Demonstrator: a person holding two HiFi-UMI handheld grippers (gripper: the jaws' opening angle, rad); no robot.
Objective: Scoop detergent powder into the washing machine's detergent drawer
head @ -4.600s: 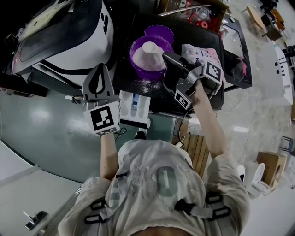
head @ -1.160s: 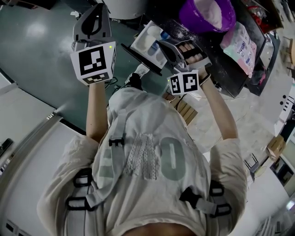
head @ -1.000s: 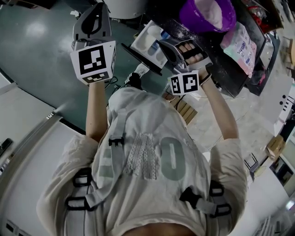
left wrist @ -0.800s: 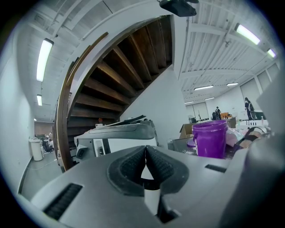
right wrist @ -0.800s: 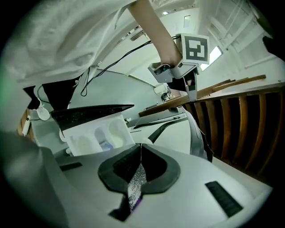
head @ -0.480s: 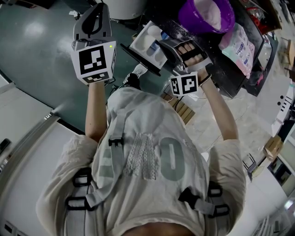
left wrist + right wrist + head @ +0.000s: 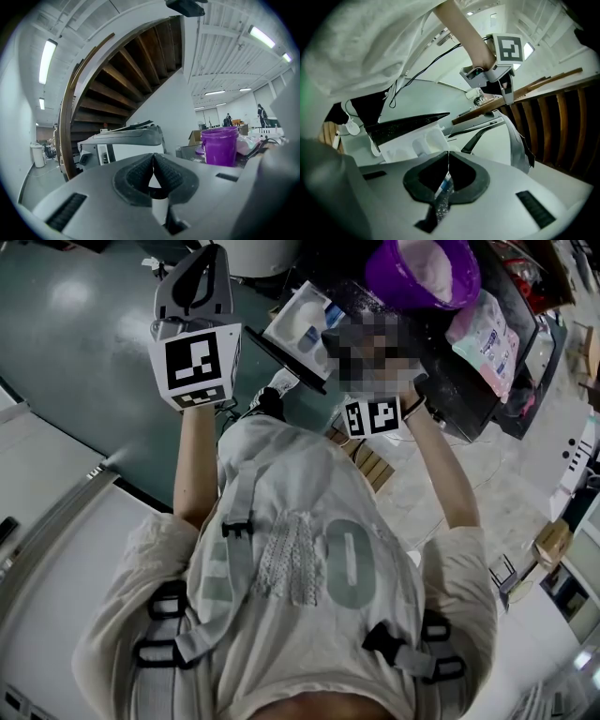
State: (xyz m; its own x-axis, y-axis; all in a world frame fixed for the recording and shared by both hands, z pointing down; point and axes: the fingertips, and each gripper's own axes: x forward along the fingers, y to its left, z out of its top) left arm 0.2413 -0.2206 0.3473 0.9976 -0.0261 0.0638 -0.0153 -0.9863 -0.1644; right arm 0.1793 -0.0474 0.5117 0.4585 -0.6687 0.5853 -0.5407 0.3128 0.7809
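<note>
Two grippers up by the open drawer, both clenched
Head view: I see left gripper [image 7: 202,268] held off to the side of the white pulled-out detergent drawer [image 7: 302,322], right gripper [image 7: 336,337] just beside it and partly under mosaic, purple bucket [image 7: 422,268] of powder [image 7: 433,257] beyond. Left gripper view: jaws pressed together on nothing, bucket ahead at right. Right gripper view: jaws pinched on a thin clear strip [image 7: 443,187] with a blue patch, I can't tell what; drawer just past the tips, low left
</note>
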